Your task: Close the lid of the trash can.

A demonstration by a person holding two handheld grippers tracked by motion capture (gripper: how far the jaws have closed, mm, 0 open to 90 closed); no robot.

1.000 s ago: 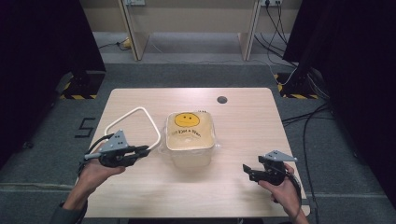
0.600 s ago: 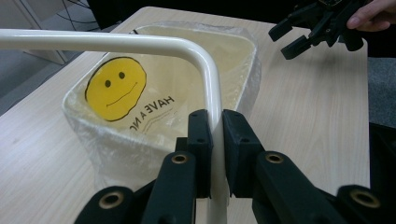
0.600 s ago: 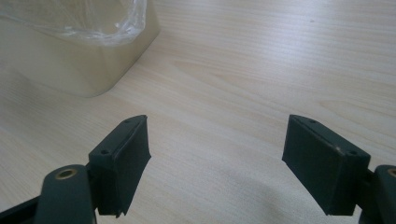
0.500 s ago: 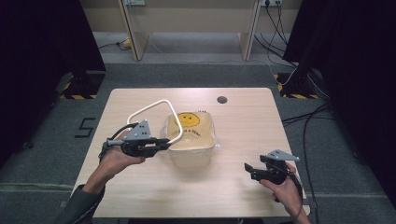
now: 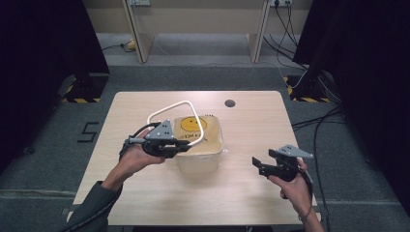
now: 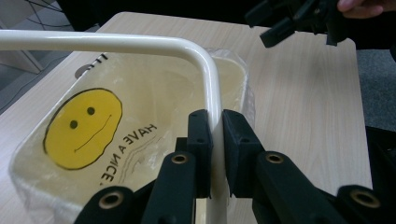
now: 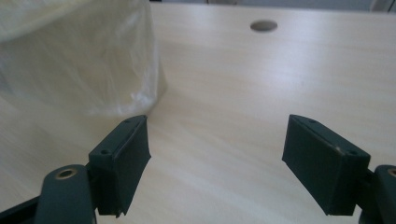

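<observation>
1. High view: the left hand-held gripper [image 5: 186, 143] has moved right since a second ago, from the left part of the surface [image 5: 251, 193] to the bin. The white frame [image 5: 167, 109] came along and now hangs over the bin. The right hand-held gripper [image 5: 258, 166] has lifted a little.
2. Left gripper view: the left hand-held gripper [image 6: 215, 140] is pinching the white frame [image 6: 140, 43] at its bend, above the smiley bag [image 6: 84, 126] in the bin [image 5: 200, 159].
3. Right gripper view: the right hand-held gripper [image 7: 217, 163] has its jaws spread wide and holds nothing. The bin [image 7: 79, 70] sits at the upper left.
4. High view: the bin is in the middle of the frame. Bare wood lies all around it, most toward the right edge.
</observation>
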